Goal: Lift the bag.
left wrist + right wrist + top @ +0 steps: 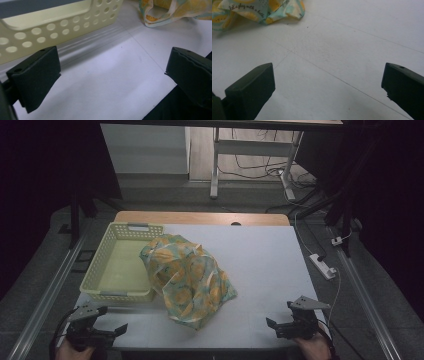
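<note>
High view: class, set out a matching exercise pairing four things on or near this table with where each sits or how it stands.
Things:
1. basket
2. cloth
3. left gripper
4. power strip

Places or states:
A. on the floor, right of the table
B. open, at the table's near left corner
C. crumpled, leaning on the basket
D. pale yellow, on the table's left

Pairs: 1-D, 2-C, 3-B, 4-A

Basket (120, 265) sits left of centre on the desk (265, 265). Cloth (187, 277) lies mid-frame, its upper left edge draped over the basket's right rim. Left hand-held gripper (107, 332) lower left, right hand-held gripper (282, 326) lower right, both near the desk's front edge.
</note>
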Action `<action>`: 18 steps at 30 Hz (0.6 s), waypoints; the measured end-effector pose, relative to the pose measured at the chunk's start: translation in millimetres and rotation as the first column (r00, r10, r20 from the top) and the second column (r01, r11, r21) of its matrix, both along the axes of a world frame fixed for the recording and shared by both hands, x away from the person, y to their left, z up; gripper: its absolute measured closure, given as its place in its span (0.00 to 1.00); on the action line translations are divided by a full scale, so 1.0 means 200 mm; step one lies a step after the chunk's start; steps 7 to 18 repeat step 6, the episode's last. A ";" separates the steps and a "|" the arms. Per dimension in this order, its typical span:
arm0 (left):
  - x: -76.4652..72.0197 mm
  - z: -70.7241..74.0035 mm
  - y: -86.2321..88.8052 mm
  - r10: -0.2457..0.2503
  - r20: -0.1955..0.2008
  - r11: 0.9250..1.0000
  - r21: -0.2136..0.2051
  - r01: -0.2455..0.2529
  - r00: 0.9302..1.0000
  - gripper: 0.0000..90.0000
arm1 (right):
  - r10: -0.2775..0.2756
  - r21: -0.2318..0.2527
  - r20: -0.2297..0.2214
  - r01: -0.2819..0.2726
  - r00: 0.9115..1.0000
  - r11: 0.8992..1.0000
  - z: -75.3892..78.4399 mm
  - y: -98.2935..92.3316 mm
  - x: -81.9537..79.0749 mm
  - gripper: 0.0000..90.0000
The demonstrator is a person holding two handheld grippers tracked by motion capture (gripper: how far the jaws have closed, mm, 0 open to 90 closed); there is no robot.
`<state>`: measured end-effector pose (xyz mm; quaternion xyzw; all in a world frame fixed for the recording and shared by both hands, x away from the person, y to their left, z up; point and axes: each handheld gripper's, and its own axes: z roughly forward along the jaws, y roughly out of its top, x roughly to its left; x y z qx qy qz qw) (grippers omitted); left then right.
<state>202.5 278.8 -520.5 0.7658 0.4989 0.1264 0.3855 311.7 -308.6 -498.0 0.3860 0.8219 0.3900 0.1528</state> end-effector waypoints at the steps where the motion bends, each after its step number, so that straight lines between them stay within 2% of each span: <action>1: 0.00 0.00 0.00 0.003 -0.005 1.000 0.009 -0.003 1.000 0.00 | -0.005 0.000 -0.001 0.005 1.000 1.000 0.00 0.00 0.00 0.00; 5: 0.01 0.00 -0.02 -0.002 -0.017 0.999 0.033 0.003 1.000 0.00 | -0.007 -0.009 -0.010 0.007 1.000 1.000 0.00 0.00 0.00 0.00; 18: 0.01 0.00 -0.02 -0.001 -0.018 1.000 0.031 0.002 1.000 0.00 | -0.007 -0.013 -0.011 0.007 1.000 1.000 -0.01 0.00 0.00 0.00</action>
